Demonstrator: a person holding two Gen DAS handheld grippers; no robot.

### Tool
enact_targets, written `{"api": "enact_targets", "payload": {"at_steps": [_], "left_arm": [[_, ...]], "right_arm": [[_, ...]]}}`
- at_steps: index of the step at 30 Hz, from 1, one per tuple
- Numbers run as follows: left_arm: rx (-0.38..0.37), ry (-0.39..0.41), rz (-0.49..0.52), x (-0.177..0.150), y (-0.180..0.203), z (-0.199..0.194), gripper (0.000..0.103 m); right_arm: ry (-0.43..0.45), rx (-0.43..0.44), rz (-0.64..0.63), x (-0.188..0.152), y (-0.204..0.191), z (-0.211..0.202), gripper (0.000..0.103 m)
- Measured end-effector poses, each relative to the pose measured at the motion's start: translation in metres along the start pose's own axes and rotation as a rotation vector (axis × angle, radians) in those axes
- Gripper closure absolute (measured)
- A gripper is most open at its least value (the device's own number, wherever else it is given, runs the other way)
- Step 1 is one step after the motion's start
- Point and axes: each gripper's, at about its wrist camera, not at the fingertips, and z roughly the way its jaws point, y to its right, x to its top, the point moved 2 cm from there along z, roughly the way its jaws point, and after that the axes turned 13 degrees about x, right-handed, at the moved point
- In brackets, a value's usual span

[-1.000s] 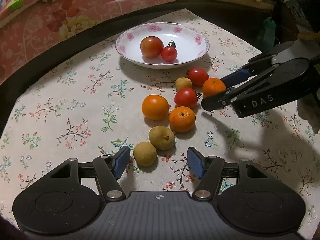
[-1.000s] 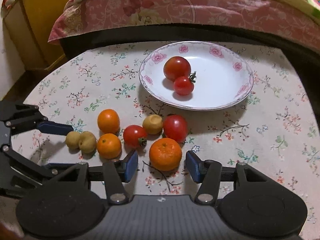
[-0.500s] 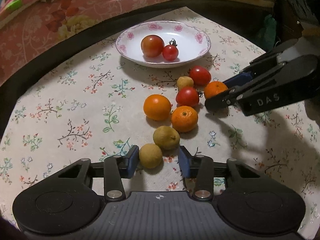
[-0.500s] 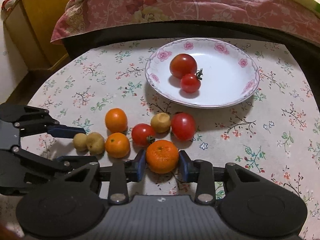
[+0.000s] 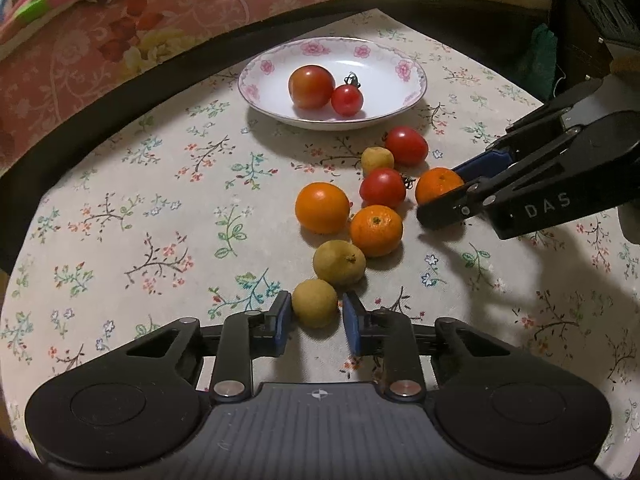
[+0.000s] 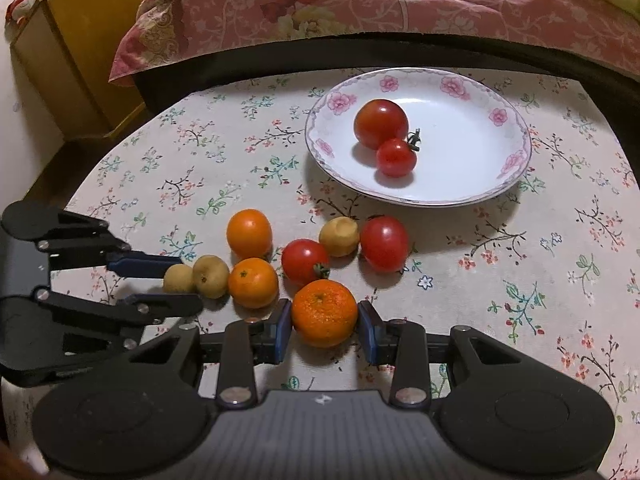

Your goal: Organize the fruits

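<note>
Right now my left gripper (image 5: 313,322) sits low over the floral tablecloth (image 5: 120,208) with its blue pads (image 5: 282,320) on either side of a small yellowish-brown fruit (image 5: 315,307). The jaws are narrowed around it; the left pad looks to be touching the skin, while a sliver of gap shows on the right, so I cannot tell whether the grip is firm. A second yellowish-brown fruit (image 5: 339,262) lies just beyond it, touching or nearly so.

My right gripper (image 6: 323,330) has its jaws closed in on a mandarin (image 6: 324,313), one pad against each side, the fruit resting on the cloth between them. In the left wrist view that same gripper (image 5: 456,196) reaches in from the right with the mandarin (image 5: 438,188) at its tips.

The rest of the loose fruit is clustered mid-table: a smooth orange (image 5: 322,207) on the left, another mandarin (image 5: 376,230) just right of it, a red tomato (image 5: 382,188) beyond that, then a third small yellowish fruit (image 5: 377,159) and a second loose tomato (image 5: 406,145) nearest the plate.

At the far side stands a white plate (image 5: 380,66) with pink flowers on its rim, holding a large tomato (image 5: 311,86) and a smaller stemmed tomato (image 5: 347,99), touching each other. Beyond the table edge lies pink floral bedding (image 5: 160,12), and the right wrist view shows a yellow cabinet (image 6: 72,56) at far left.
</note>
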Motion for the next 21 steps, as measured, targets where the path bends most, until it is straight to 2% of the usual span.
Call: {"api": "enact_targets", "payload": {"at_steps": [12,18,21], "left_arm": [[0.008,0.006,-0.001,0.0013,0.0028,-0.0014,0.07],[0.007,0.013,0.004,0.0011,0.0046,-0.0016,0.061],[0.018,0.013,0.007,0.0011,0.0034,-0.0016,0.053]], "right_arm": [[-0.009,-0.013,-0.045,-0.0021,-0.0047,0.0029,0.069],[-0.011,-0.018,-0.074,-0.0031,-0.0068,0.003,0.067],[-0.008,-0.014,-0.067,-0.0027,-0.0052,0.0021,0.065]]}}
